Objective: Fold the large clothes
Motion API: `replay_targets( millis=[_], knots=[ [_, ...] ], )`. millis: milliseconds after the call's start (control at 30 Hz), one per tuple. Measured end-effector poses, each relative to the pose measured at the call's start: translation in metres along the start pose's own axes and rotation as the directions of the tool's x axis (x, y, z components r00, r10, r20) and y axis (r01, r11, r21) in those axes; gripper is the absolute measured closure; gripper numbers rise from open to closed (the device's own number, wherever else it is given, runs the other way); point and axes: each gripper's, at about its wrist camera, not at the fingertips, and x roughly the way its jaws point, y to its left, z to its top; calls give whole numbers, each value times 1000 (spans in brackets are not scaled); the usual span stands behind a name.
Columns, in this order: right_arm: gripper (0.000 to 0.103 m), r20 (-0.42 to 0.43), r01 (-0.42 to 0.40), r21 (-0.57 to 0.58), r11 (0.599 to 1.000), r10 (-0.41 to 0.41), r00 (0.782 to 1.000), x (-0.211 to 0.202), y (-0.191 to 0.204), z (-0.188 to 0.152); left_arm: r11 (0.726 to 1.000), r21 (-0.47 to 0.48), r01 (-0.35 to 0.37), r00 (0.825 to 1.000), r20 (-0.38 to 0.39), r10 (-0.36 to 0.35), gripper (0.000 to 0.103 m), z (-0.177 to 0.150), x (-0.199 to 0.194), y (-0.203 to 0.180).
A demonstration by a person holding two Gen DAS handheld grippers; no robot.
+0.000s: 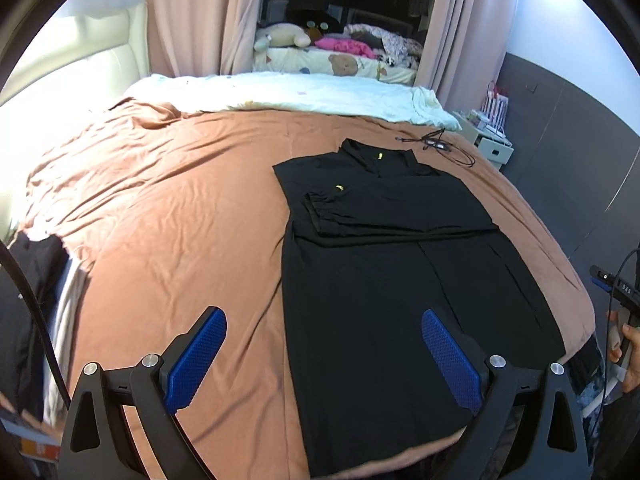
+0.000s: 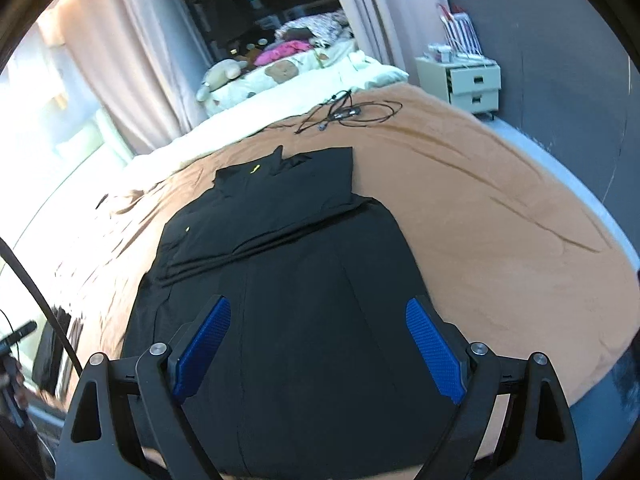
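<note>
A big black shirt (image 1: pixel 384 280) lies flat on my bed, on top of the brown sheet (image 1: pixel 172 208). Its collar end points away from me, toward the far side of the bed. The sleeves are folded in across the chest, so there is a thick band of cloth across the middle. I can see two small yellow marks near the collar. The bottom hem of the shirt is close to me, at the near edge of the bed.

My left tool (image 1: pixel 324 360) is wide open and holds nothing. It hangs over the near part of the bed. One blue pad (image 1: pixel 198 360) is above the brown sheet and the other is above the black shirt. I cannot tell if it touches the cloth.

My right tool (image 2: pixel 320 348) is wide open too and holds nothing. Both of its blue pads (image 2: pixel 436 348) are above the lower part of the shirt.

Past the collar lies a tangle of black cables (image 2: pixel 344 114) on the sheet. Behind that is a white blanket (image 1: pixel 288 94). Further back are soft toys (image 1: pixel 284 36) and pink curtains (image 1: pixel 188 16). A small white drawer box (image 2: pixel 468 84) stands beside the bed by the grey wall.
</note>
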Motion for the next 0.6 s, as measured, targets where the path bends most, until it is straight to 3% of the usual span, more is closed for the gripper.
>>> replay_targets(
  millis=[233, 600],
  knots=[
    [14, 26, 13, -69, 998, -11, 1000, -48, -10, -42, 1000, -1, -1, 1000, 27, 1, 4, -45, -44, -6],
    [14, 45, 27, -66, 997, -25, 999, -92, -32, -90, 999, -14, 46, 999, 29, -45, 4, -103, -73, -8]
  ],
)
